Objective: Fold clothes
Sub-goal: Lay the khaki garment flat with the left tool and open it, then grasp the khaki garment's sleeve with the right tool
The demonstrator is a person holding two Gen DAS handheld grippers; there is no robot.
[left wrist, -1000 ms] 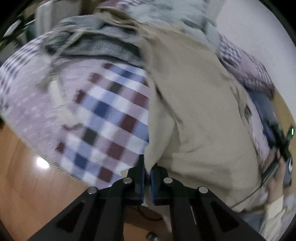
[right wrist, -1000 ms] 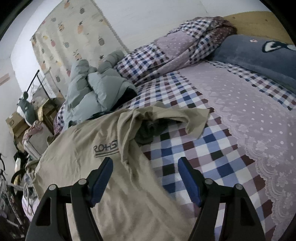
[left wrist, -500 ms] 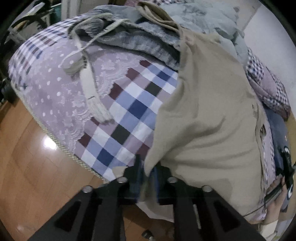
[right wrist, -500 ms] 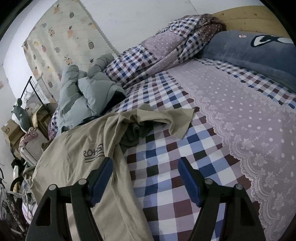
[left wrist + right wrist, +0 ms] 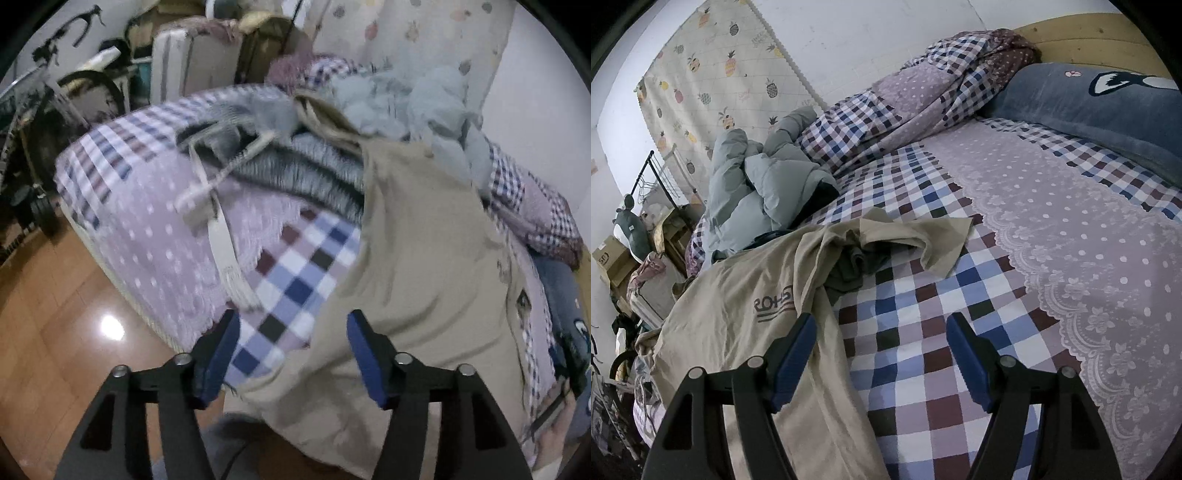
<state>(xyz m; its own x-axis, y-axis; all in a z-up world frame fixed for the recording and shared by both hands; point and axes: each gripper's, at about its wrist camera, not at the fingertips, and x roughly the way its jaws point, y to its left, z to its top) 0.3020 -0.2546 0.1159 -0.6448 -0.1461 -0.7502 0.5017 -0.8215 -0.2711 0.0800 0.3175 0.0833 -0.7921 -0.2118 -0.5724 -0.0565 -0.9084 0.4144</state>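
Note:
A beige T-shirt (image 5: pixel 424 266) lies spread along the checked bed sheet (image 5: pixel 295 280), its hem hanging over the bed's near edge. My left gripper (image 5: pixel 291 350) is open above that hem, with nothing between its blue pads. In the right wrist view the same beige T-shirt (image 5: pixel 738 314) shows dark lettering, and its sleeve (image 5: pixel 923 236) lies crumpled over a dark garment (image 5: pixel 853 266). My right gripper (image 5: pixel 879 354) is open and empty, its left finger (image 5: pixel 792 350) over the shirt's edge and the rest over bare checked sheet (image 5: pixel 923 350).
A grey knit garment (image 5: pixel 295 173) and a pale scarf (image 5: pixel 221 236) lie beyond the shirt. A pale blue puffer jacket (image 5: pixel 757 184), a checked quilt (image 5: pixel 905 99) and a blue pillow (image 5: pixel 1089 107) sit at the head. Wooden floor (image 5: pixel 48 332) and a bicycle (image 5: pixel 37 122) are beside the bed.
My left gripper was shut on the beige shirt's hem; it has opened and let the hem go, and its view has tilted up. The right gripper has drifted right, staying open.

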